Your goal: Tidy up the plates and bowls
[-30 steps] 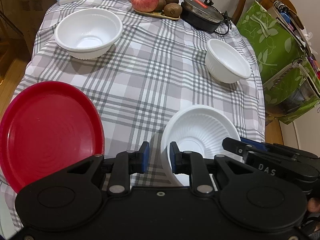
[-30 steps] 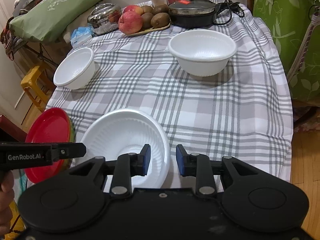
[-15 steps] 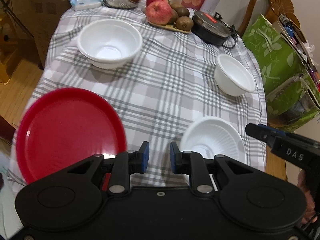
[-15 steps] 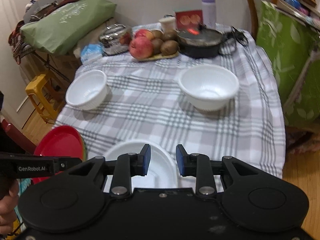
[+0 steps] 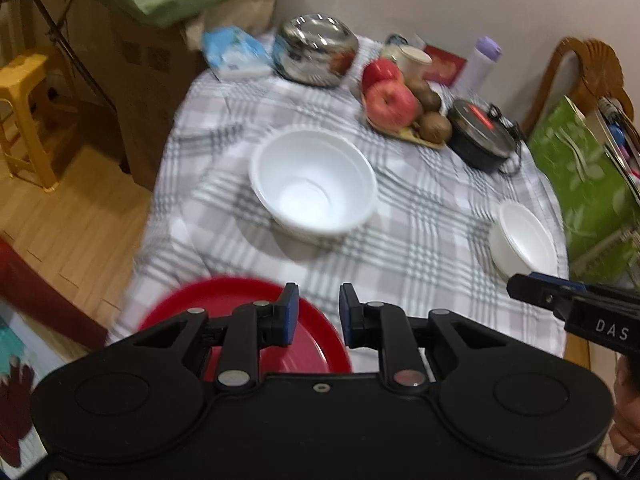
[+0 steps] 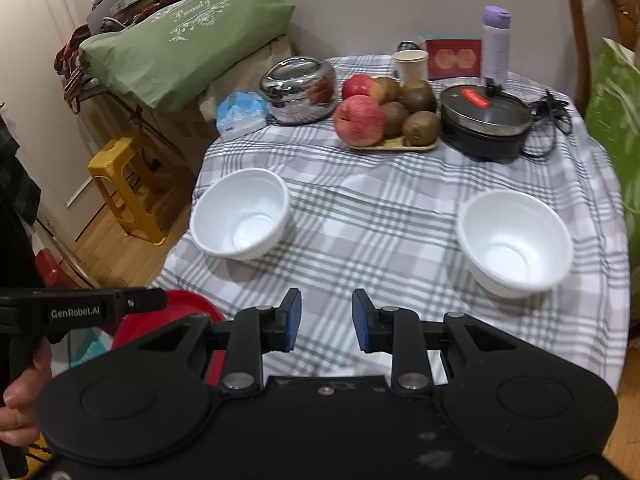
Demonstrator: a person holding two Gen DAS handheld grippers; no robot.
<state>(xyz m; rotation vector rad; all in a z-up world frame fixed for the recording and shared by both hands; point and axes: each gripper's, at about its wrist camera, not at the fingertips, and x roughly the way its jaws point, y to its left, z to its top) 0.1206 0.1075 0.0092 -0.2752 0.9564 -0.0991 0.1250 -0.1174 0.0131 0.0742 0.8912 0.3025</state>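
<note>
Between steps, nothing gripped — left gripper (image 5: 316, 316) and right gripper (image 6: 326, 320) jaws both narrow and empty. Red plate (image 5: 308, 344) just under left jaws; large white bowl (image 5: 314, 186) ahead, small white bowl (image 5: 524, 240) far right on desk (image 5: 420, 248). Next, probably: widen jaws, reach one bowl rim.

A grey-and-white checked tablecloth (image 6: 400, 216) covers the table. Two plain white plastic bowls (image 6: 242, 214) (image 6: 514, 238) sit on it. A glossy red plastic plate (image 5: 304, 344) lies at its near edge. Red apples (image 6: 359, 120) share a tan tray with brown kiwis (image 6: 420, 128).
</note>
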